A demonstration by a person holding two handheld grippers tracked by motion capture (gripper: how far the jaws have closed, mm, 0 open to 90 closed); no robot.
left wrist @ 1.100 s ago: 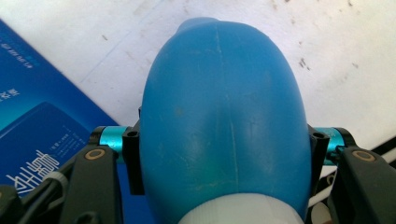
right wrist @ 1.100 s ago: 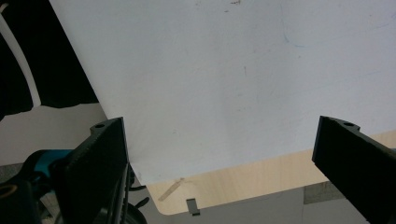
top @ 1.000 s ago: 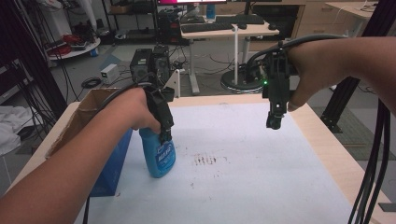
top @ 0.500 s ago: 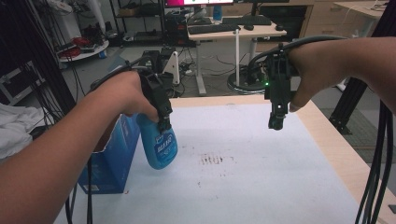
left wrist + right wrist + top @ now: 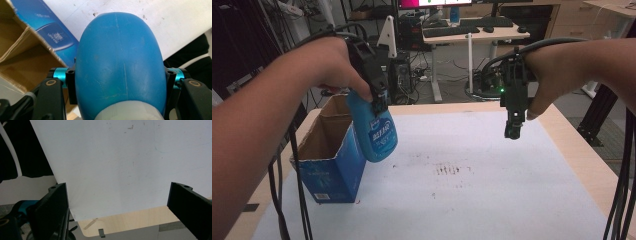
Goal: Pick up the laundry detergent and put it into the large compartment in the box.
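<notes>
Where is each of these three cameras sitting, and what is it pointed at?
High view: above the person's side, facing forward and down on the table; both forearms, left tool, right tool.
Left gripper view: on the left tool, along its jaws clamping the blue bottle, beside the box.
Right gripper view: on the right tool, over open jaws.
Shared: the bottle and box, high and left.

Left tool [image 5: 379, 102] hangs raised, pointing down, jaws clamped on what it carries; the left forearm slants in from the lower left. Right tool [image 5: 512, 131] points down, jaws spread wide, forearm level
</notes>
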